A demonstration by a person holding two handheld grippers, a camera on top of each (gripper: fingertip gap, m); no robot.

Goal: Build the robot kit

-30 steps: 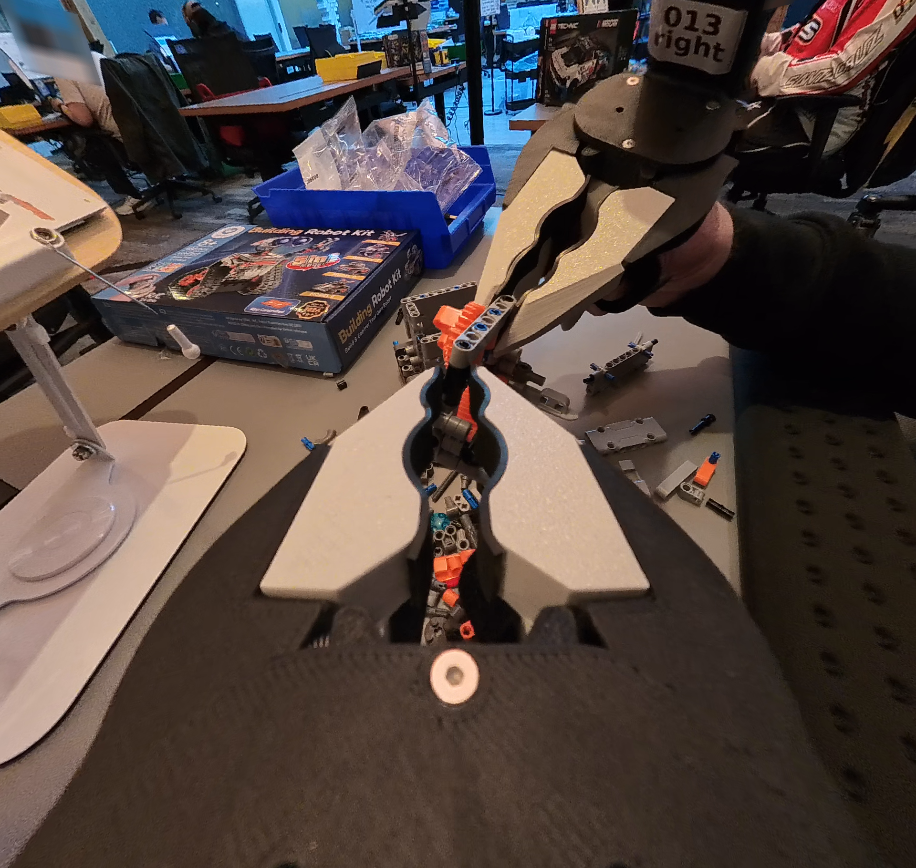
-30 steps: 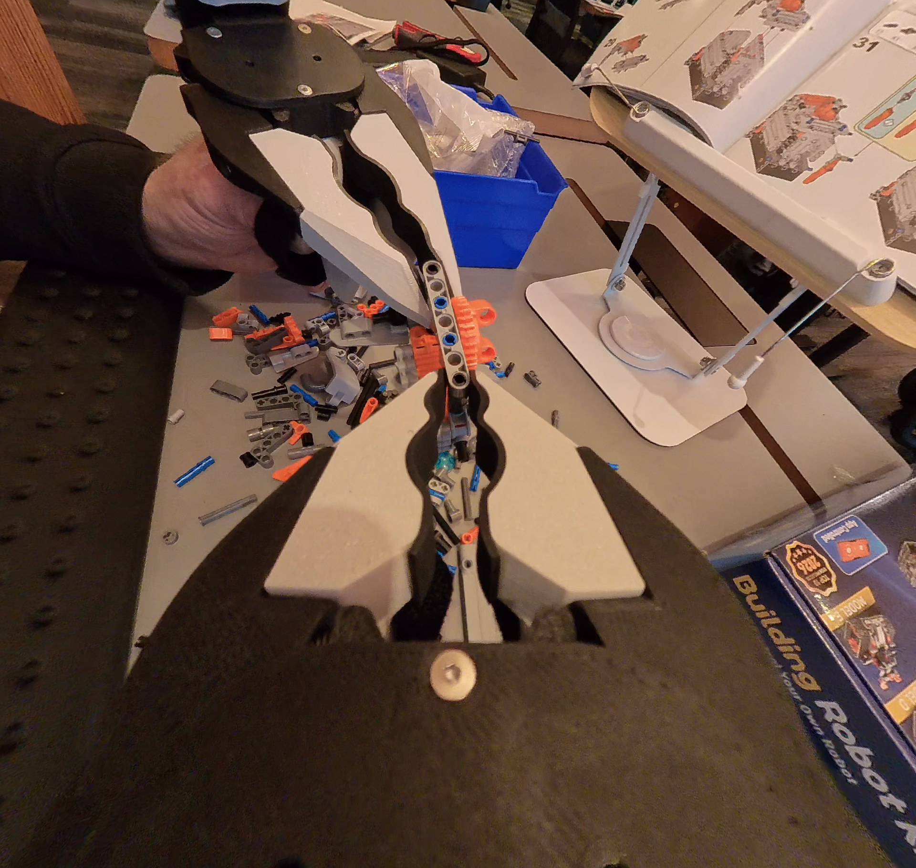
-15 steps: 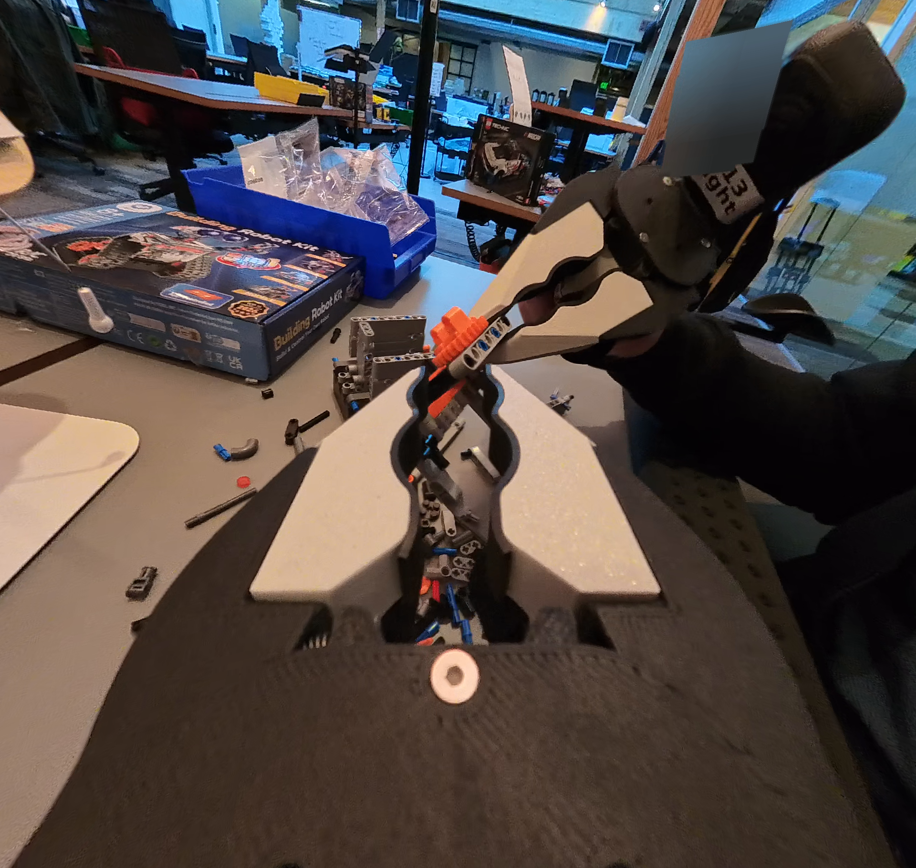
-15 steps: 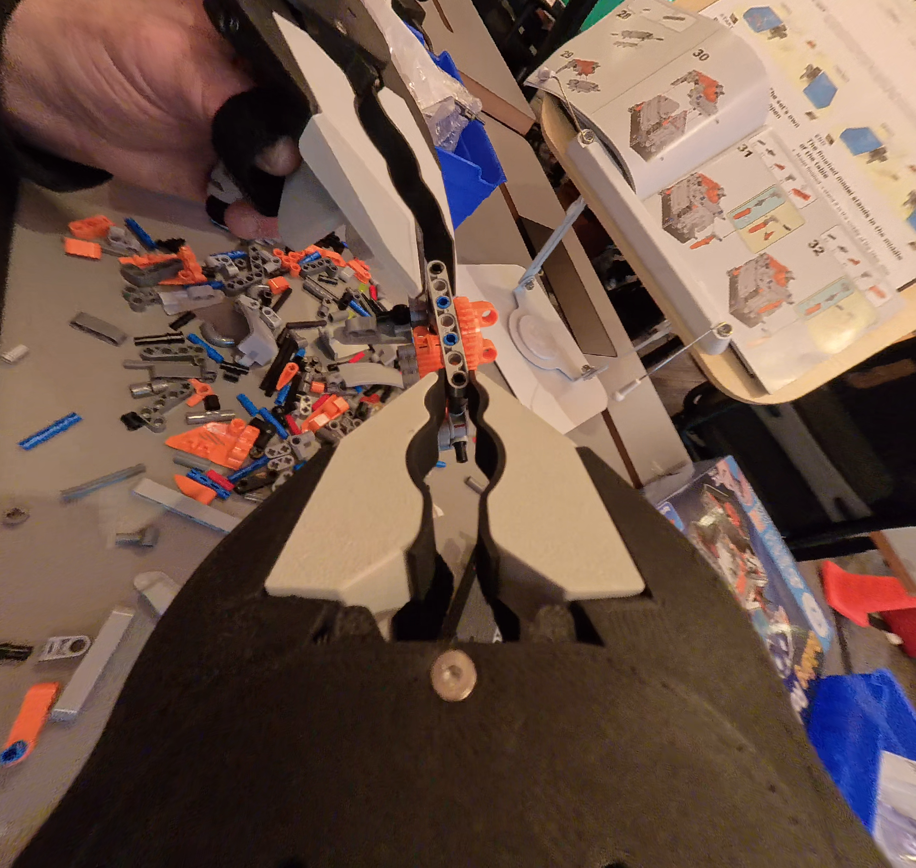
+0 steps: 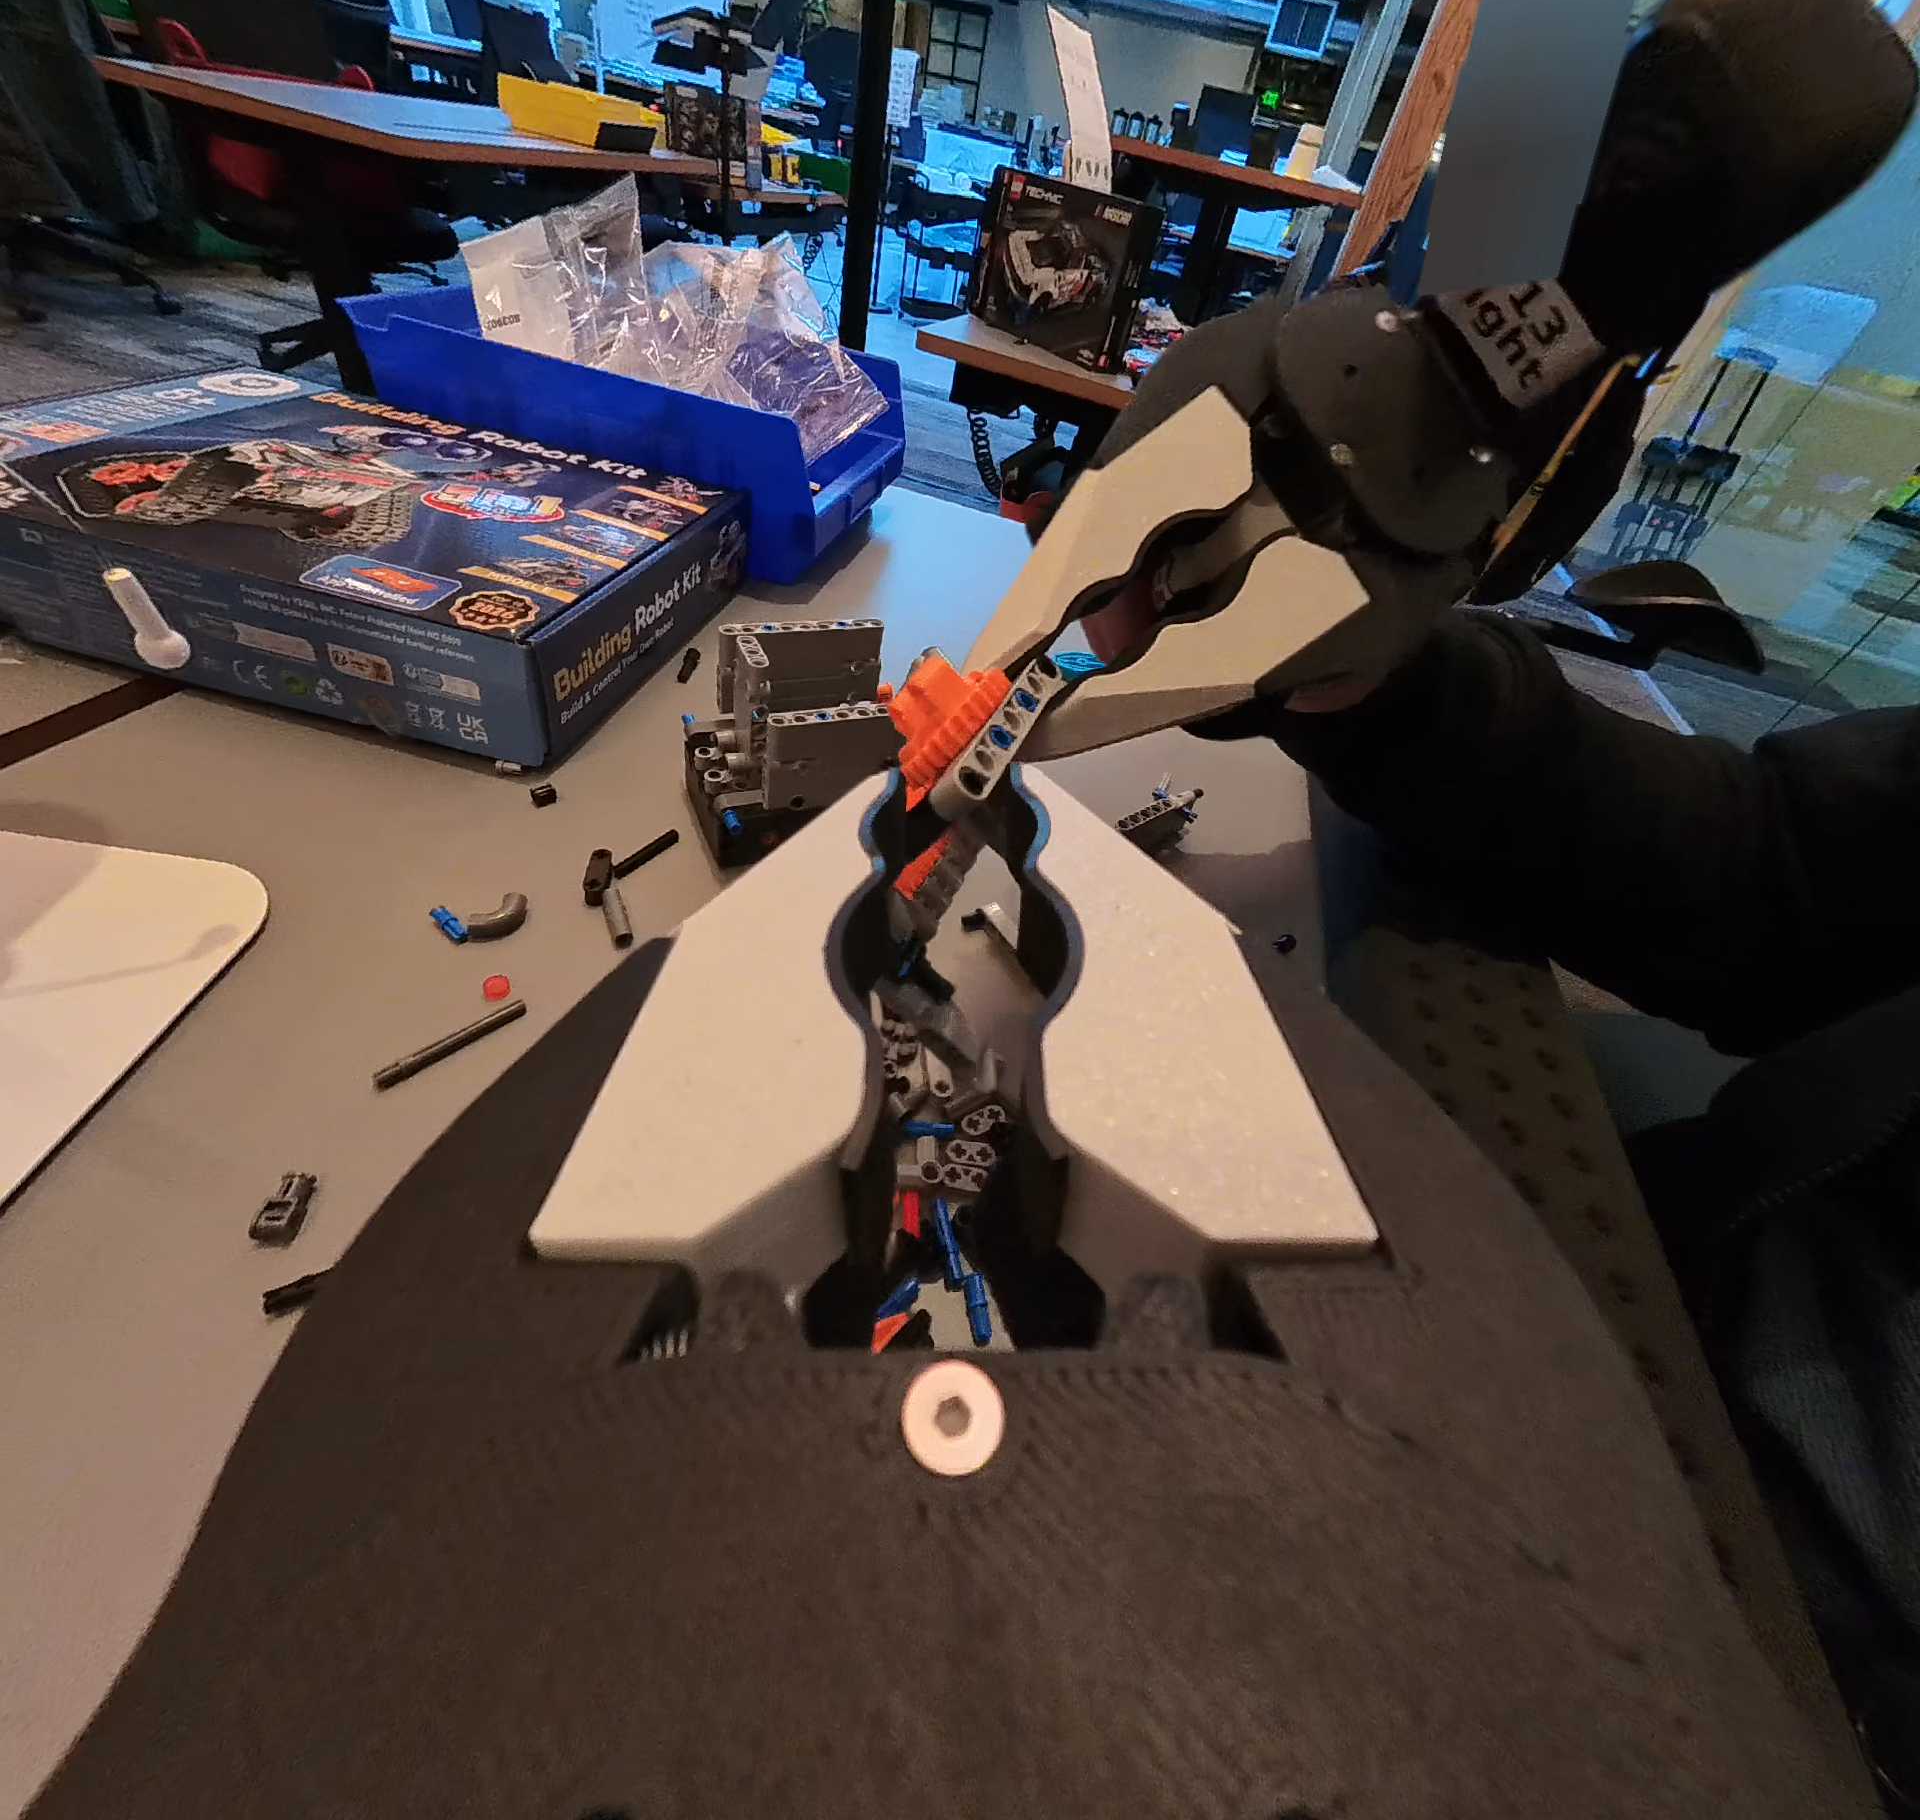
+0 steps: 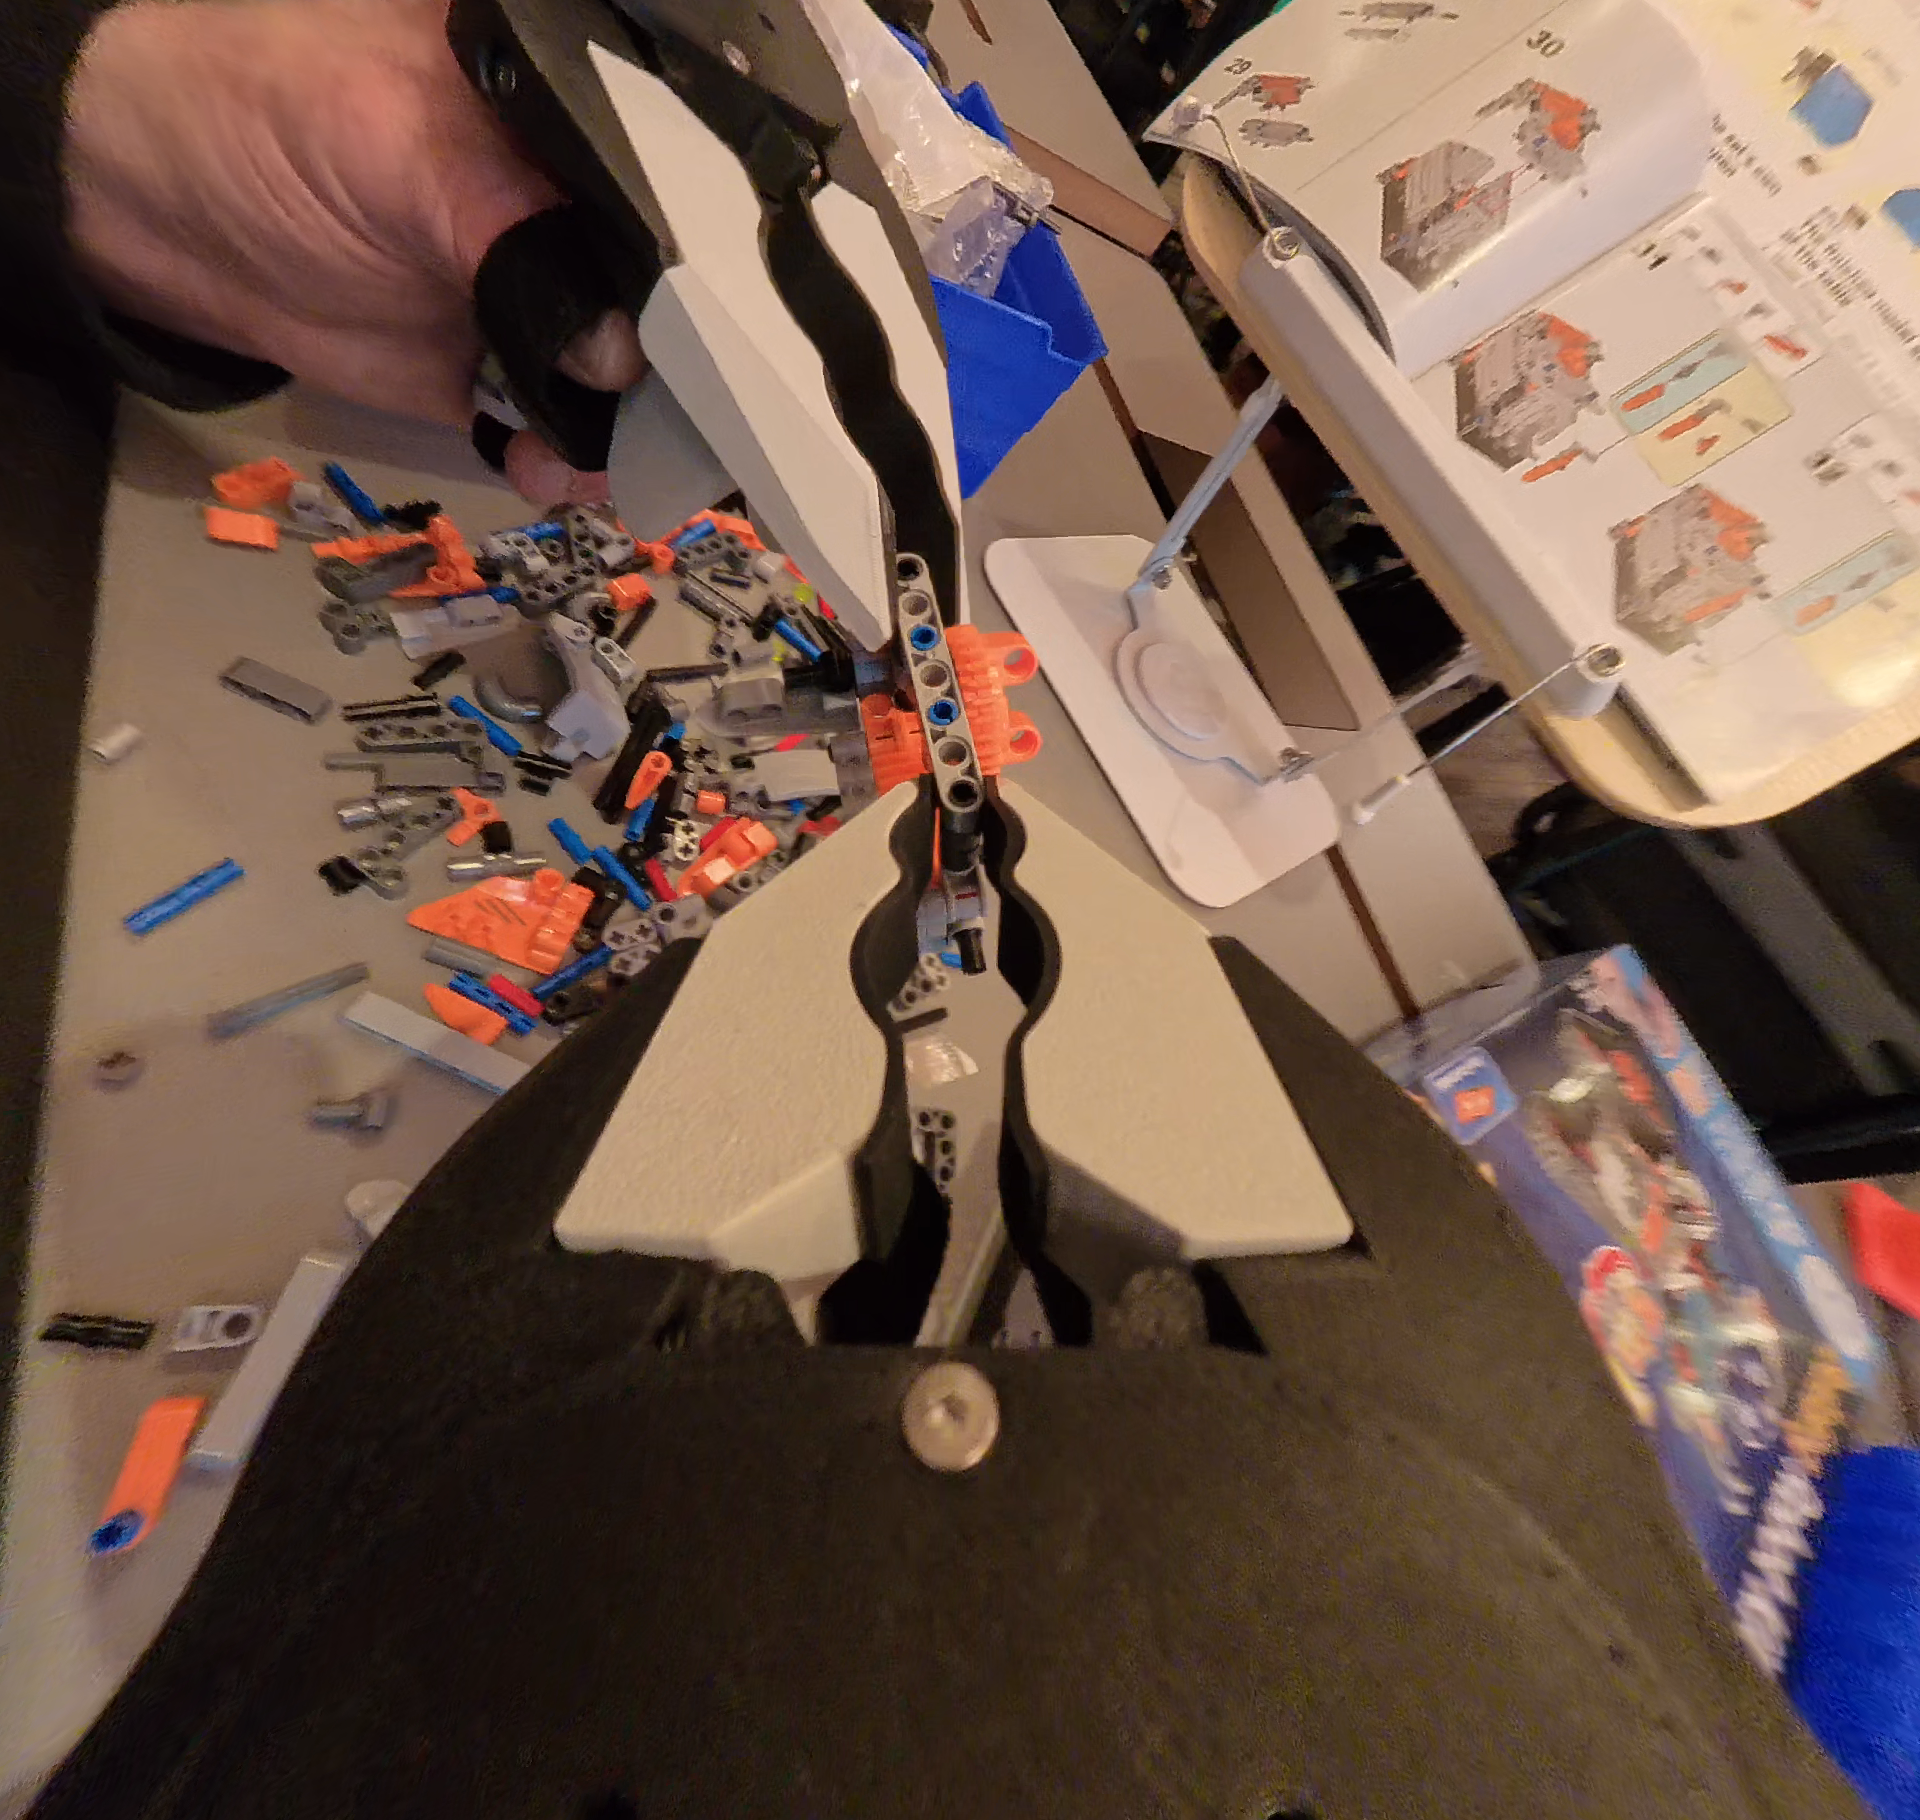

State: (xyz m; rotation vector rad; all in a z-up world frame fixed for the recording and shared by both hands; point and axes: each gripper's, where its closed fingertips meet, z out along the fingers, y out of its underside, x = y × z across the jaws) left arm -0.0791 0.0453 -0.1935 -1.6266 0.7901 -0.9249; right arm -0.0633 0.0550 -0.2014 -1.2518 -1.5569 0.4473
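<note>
Both grippers have swung up and round since a second ago, carrying the piece higher off the grey table (image 5: 312, 939), so the blue kit box (image 5: 364, 565) now sits lower left in the left wrist view. The left gripper (image 5: 940, 804) and right gripper (image 6: 951, 804) meet tip to tip, each closed on the same small assembly: a grey holed beam (image 6: 935, 695) crossed by an orange block (image 6: 982, 700). The beam's long axis runs straight on from the right gripper's fingers. Loose parts (image 6: 520, 731) lie scattered beneath.
</note>
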